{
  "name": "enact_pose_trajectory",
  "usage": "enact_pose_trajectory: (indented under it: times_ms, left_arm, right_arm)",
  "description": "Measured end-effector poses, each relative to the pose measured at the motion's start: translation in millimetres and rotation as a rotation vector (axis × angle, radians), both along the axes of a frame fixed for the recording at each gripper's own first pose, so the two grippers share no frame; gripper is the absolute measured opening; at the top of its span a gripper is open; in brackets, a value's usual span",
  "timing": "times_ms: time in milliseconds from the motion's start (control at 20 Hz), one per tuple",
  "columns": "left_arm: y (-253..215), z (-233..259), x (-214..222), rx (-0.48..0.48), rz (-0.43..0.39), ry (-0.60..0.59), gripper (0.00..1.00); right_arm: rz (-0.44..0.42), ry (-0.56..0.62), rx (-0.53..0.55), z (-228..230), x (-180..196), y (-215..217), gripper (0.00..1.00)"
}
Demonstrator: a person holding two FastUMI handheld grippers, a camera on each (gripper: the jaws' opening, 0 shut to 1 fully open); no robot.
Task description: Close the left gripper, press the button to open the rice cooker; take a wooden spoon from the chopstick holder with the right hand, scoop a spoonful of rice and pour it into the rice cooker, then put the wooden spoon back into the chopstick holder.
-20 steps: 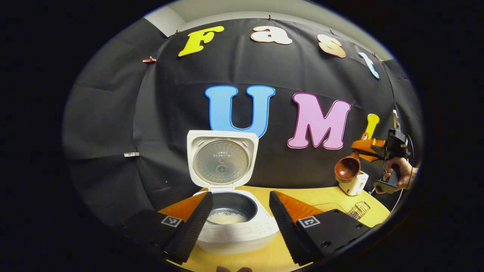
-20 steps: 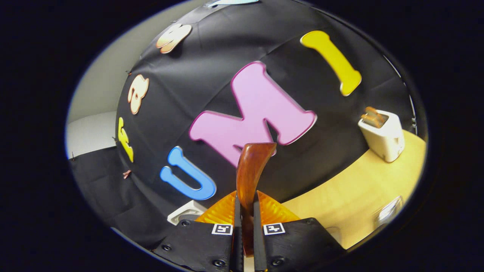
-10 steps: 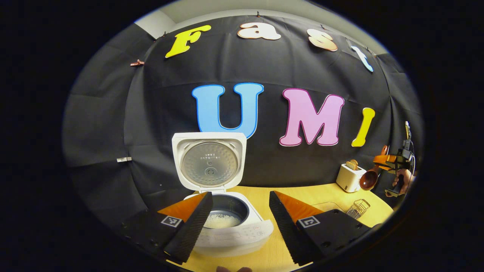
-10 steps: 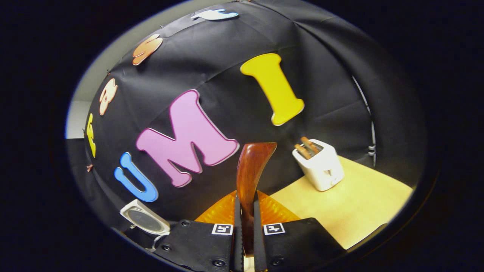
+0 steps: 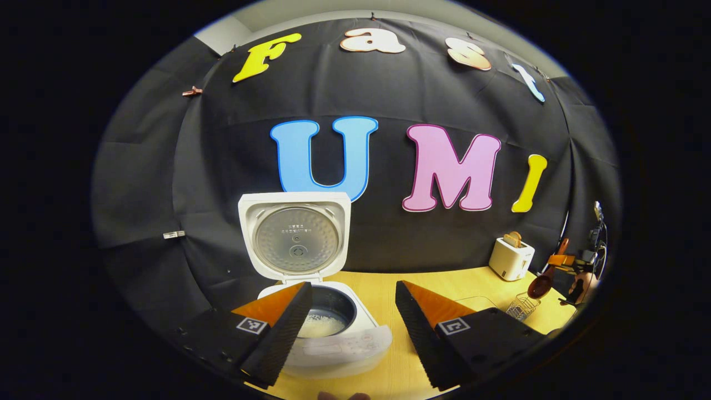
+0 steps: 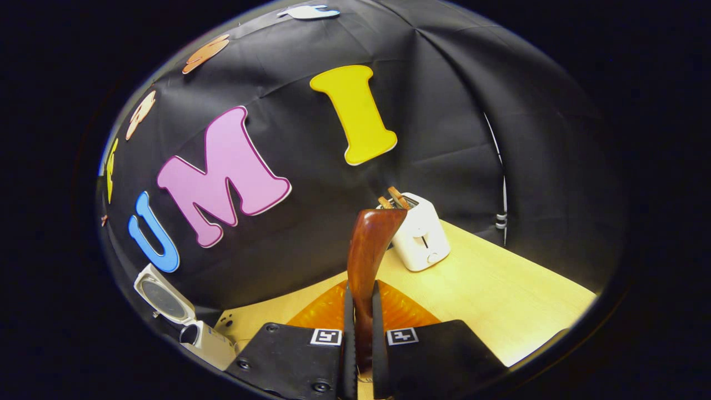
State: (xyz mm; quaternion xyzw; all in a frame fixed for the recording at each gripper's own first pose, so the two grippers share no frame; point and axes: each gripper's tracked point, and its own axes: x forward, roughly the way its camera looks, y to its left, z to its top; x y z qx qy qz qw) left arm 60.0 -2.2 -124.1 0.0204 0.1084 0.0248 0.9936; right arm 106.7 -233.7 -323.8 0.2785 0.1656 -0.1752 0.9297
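Note:
The white rice cooker (image 5: 339, 344) stands with its lid (image 5: 294, 236) raised, and white rice (image 5: 318, 327) lies in its dark pot. My left gripper (image 5: 350, 325) hangs open just in front of it, one finger on each side. My right gripper (image 6: 360, 333) is shut on the handle of the brown wooden spoon (image 6: 367, 250), which sticks up between its fingers. In the left gripper view that gripper (image 5: 575, 261) is far off at the right, the spoon (image 5: 541, 284) hanging bowl-down just above the wire chopstick holder (image 5: 521, 306). The rice cooker (image 6: 205, 339) sits low at the left in the right gripper view.
A white toaster (image 5: 511, 258) with toast in it stands at the back right of the wooden table (image 5: 444, 283); in the right gripper view the toaster (image 6: 419, 230) is just behind the spoon. A clear flat container (image 5: 477, 303) lies next to the holder. Black cloth walls close the back.
The right gripper has carried the spoon to the right and down, from beside the toaster to just above the chopstick holder. My left gripper has drifted slightly; it stays open.

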Motion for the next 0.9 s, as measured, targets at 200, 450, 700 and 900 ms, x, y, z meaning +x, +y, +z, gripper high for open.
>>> enact_pose_trajectory:
  times_ms: [200, 450, 700, 900]
  left_arm:
    - [-1.8, 0.2, -1.7, -0.001, -0.005, 0.011, 0.95]
    - [4.1, -1.7, -5.8, 0.012, -0.002, 0.022, 0.95]
    - [8.0, -0.4, -3.8, 0.018, -0.004, 0.02, 0.95]
    - [6.1, 0.9, -2.7, 0.013, -0.013, 0.014, 0.95]
  right_arm:
    - [-0.023, 0.053, -0.079, -27.9, 0.7, 4.1, 0.15]
    - [-0.027, 0.103, -0.088, -53.1, -5.9, 26.2, 0.14]
    - [-0.058, 0.148, -0.084, -71.8, -20.5, 20.9, 0.15]
    - [-0.06, 0.159, -0.061, -74.0, -26.9, 16.1, 0.19]
